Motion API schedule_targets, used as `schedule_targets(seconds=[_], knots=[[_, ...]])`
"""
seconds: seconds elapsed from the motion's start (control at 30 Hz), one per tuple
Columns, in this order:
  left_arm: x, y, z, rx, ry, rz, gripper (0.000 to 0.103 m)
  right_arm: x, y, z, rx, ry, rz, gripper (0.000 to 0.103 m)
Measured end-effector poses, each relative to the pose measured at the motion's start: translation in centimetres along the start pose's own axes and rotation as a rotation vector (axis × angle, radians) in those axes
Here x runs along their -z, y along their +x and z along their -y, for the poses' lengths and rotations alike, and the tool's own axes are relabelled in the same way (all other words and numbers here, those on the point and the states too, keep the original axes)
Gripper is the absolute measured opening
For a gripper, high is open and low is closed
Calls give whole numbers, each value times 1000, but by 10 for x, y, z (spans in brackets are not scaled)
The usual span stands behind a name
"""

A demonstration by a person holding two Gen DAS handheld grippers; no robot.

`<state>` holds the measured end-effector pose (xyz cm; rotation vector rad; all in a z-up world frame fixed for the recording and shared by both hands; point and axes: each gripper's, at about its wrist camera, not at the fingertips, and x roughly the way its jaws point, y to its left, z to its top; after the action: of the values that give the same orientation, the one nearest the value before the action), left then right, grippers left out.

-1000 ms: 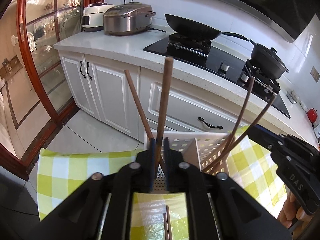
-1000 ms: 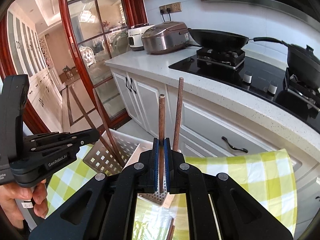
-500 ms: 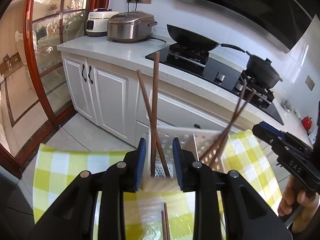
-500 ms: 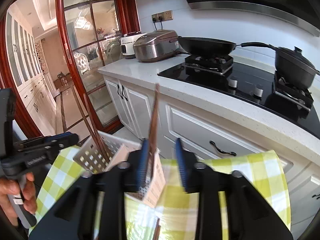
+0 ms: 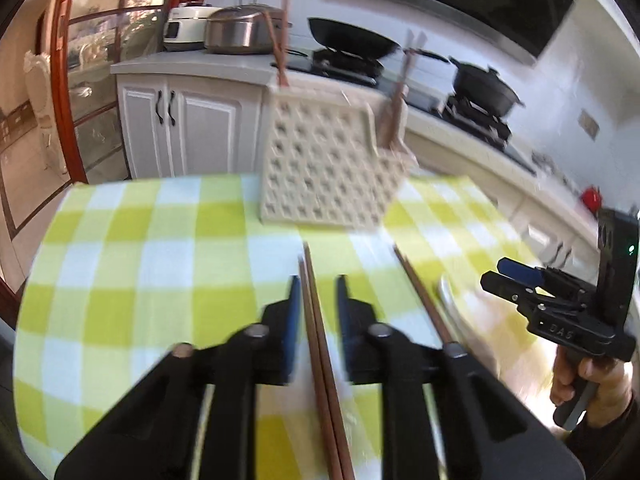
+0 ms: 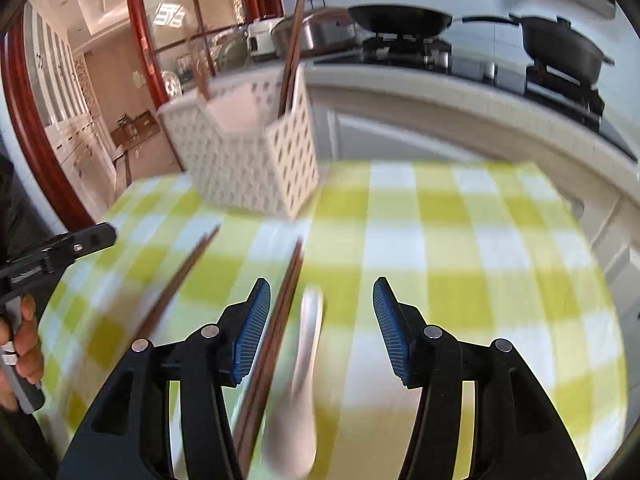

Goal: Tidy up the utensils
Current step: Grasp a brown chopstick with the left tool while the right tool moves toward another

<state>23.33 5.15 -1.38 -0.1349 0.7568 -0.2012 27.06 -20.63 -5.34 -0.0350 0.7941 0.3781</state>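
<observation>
A white perforated utensil holder (image 5: 328,160) stands on the yellow-checked cloth (image 5: 140,248), with brown chopsticks (image 5: 394,92) upright in its compartments; it also shows in the right wrist view (image 6: 248,148). My left gripper (image 5: 316,296) is open and low over a pair of chopsticks (image 5: 320,360) lying on the cloth between its jaws. A second pair of chopsticks (image 5: 420,296) lies to the right. My right gripper (image 6: 320,320) is open wide over a chopstick pair (image 6: 276,320) and a white spoon (image 6: 304,360). Another chopstick pair (image 6: 180,280) lies to its left.
Behind the table runs a white counter (image 5: 192,64) with a rice cooker (image 5: 240,34), a wok (image 5: 352,40) and a black pot (image 5: 484,84) on the stove. White cabinets (image 5: 188,128) stand below. A red-framed glass door (image 6: 144,40) is at the left.
Both grippers let go of the chopsticks they held over the holder, opened, and dropped back low over the cloth. The released chopsticks now stand in the holder.
</observation>
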Motion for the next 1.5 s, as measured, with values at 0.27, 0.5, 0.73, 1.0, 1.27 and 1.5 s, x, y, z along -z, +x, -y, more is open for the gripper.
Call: schedule_targets(seconds=[0.27, 0.5, 0.73, 1.0, 1.27, 1.5], knots=[[24, 36, 21, -55, 96, -68, 12, 32, -12, -13, -30, -66, -14, 51], [25, 61, 16, -60, 99, -124, 12, 33, -13, -7, -22, -63, -14, 51], [26, 70, 14, -88, 84, -146, 12, 33, -13, -7, -16, -64, -11, 51], [29, 70, 26, -149, 139, -145, 8, 24, -6, -26, -28, -95, -23, 37], [31, 67, 20, -119, 110, -139, 8, 14, 24, -37, -46, -75, -81, 14], [32, 66, 19, -110, 98, -137, 8, 17, 40, -32, -19, -67, -115, 11]])
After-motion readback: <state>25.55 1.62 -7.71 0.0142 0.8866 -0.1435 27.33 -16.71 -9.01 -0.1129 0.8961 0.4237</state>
